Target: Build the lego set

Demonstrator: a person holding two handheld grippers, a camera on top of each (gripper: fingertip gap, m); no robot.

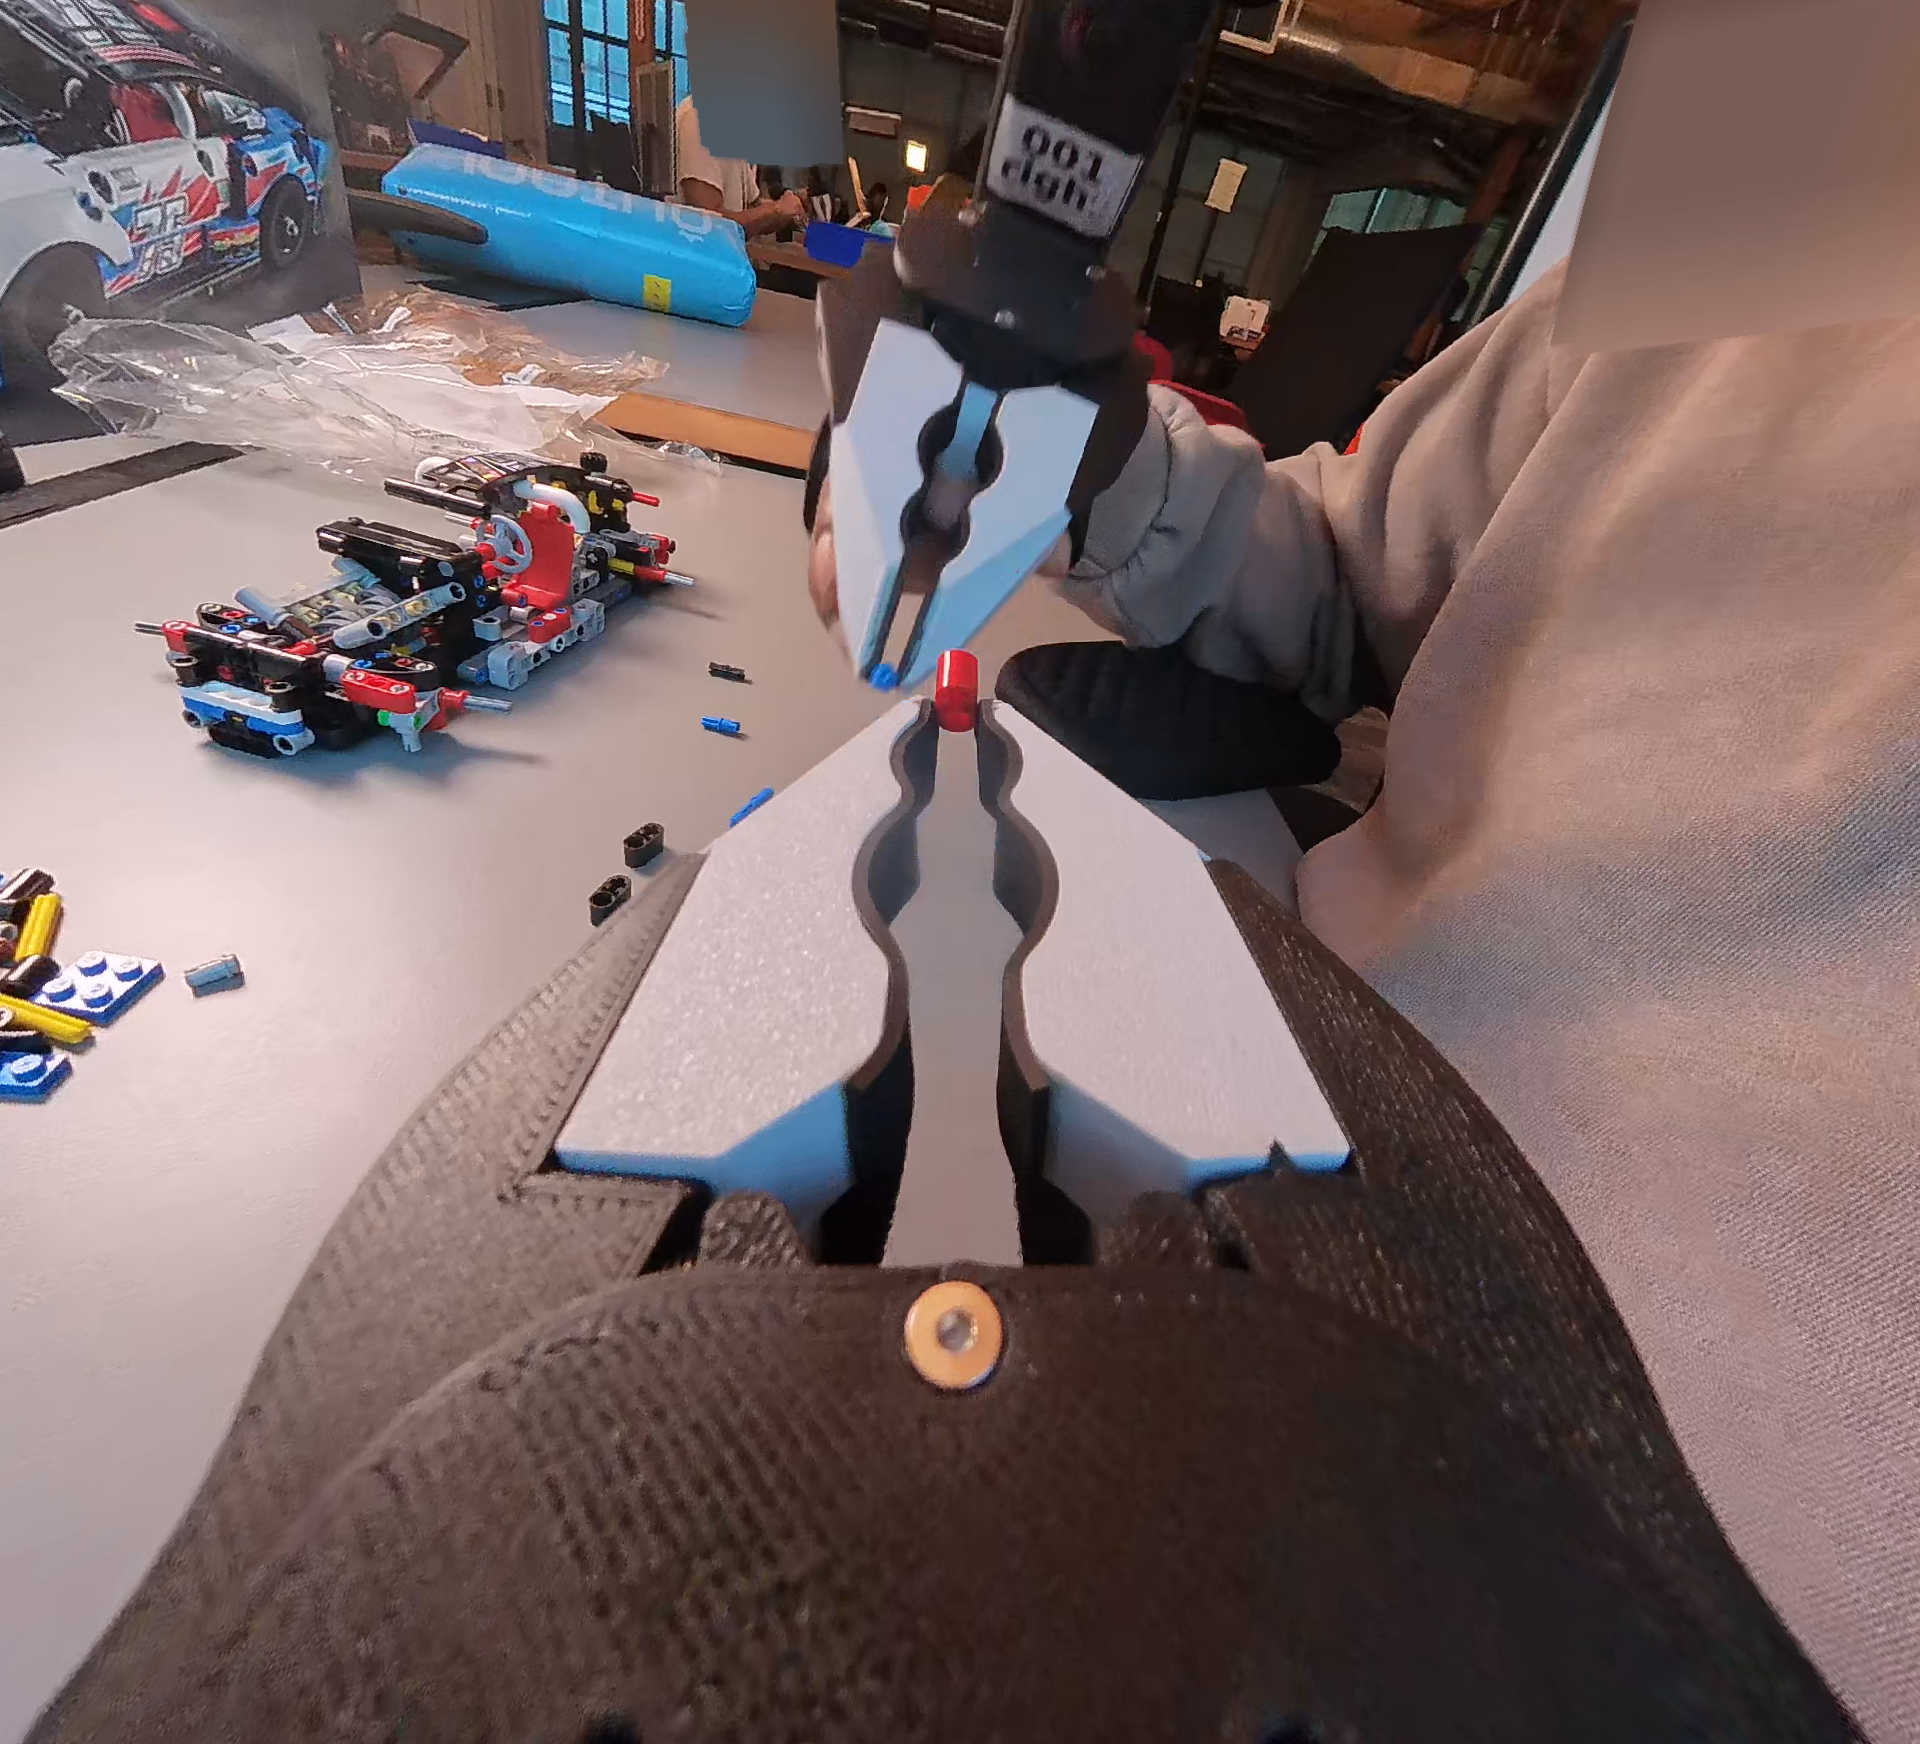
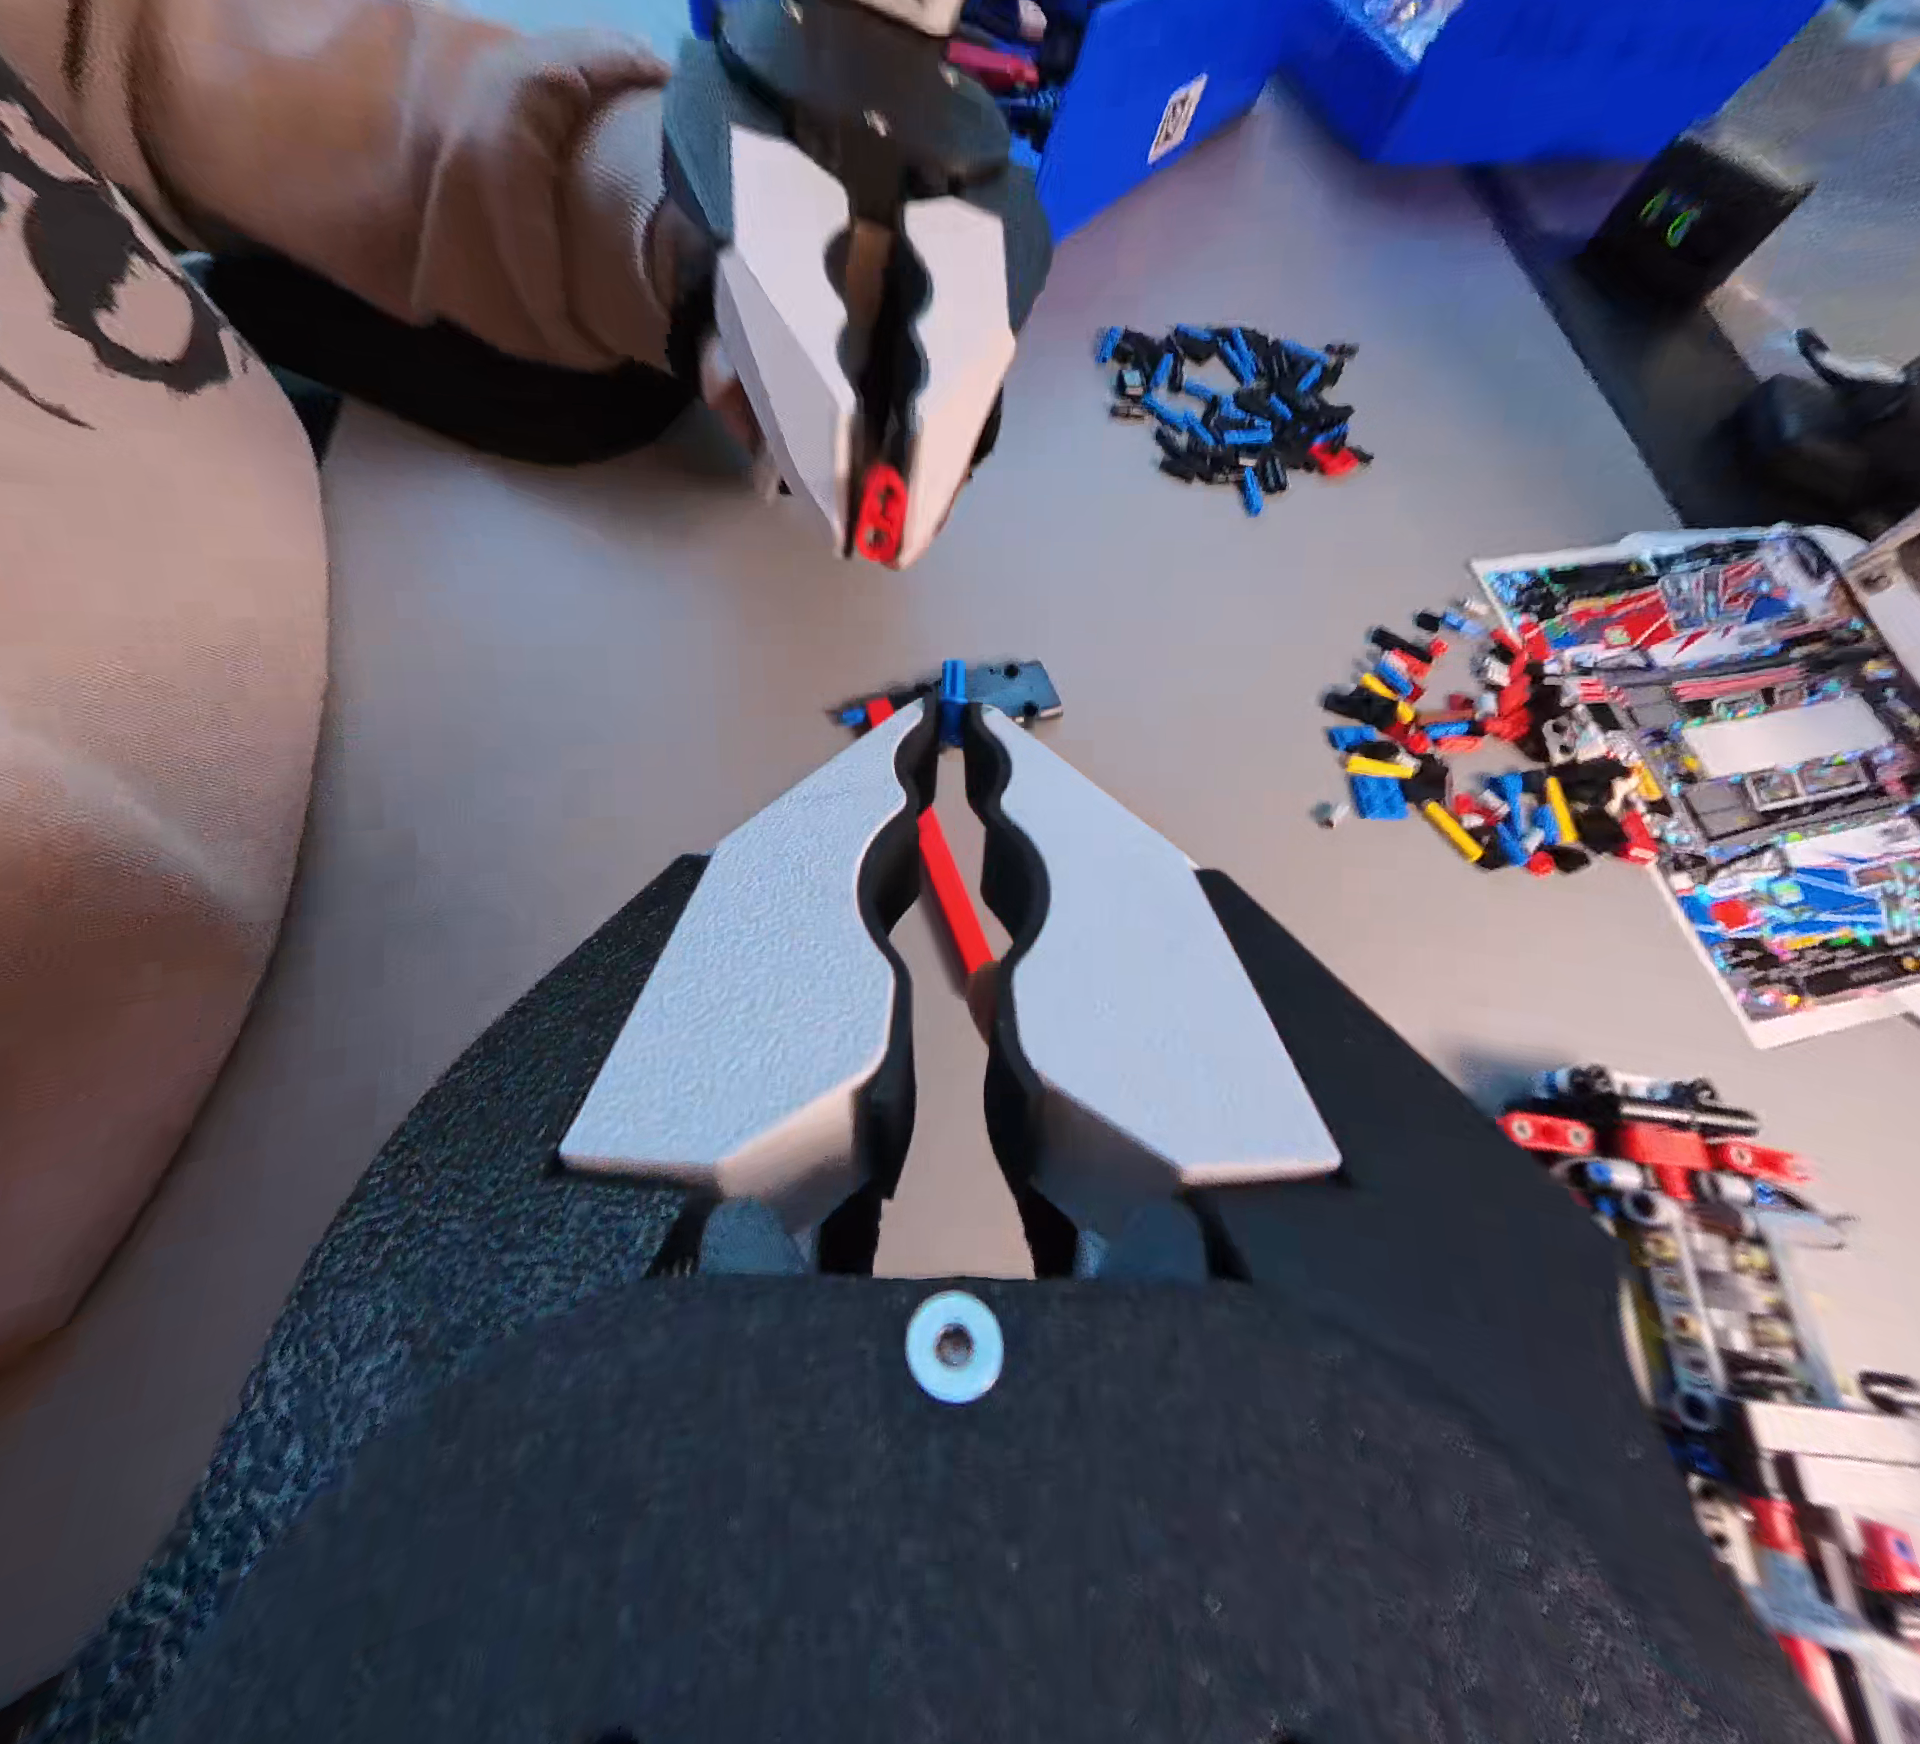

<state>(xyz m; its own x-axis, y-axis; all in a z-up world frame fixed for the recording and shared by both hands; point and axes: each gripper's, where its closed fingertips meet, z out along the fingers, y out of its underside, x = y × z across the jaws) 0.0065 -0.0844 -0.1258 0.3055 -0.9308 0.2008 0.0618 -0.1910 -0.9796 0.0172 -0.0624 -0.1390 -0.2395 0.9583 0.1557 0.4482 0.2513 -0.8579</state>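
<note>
Closest to my lens, the left gripper (image 1: 954, 707) pinches a small red connector (image 1: 956, 692) at its fingertips, held up above the grey table (image 1: 312, 1175). Just beyond it I see the right gripper (image 1: 891, 671) angled down toward it, pressed onto a blue pin (image 1: 883, 678); from its own camera that blue pin (image 2: 953, 692) sits upright between the tips, with a red axle (image 2: 951, 894) lying on the table underneath. Far left, the half-built car chassis (image 1: 416, 603) rests on the table, with loose pins near it and crumpled clear plastic bags (image 1: 312, 385) behind. Right of the right gripper lie a pile of black and blue pins (image 2: 1231, 411), a mixed brick heap (image 2: 1455, 759) and a sticker sheet (image 2: 1766, 759); blue bins (image 2: 1455, 32) stand at the far edge. Wooden ceiling beams and ducts show overhead.
</note>
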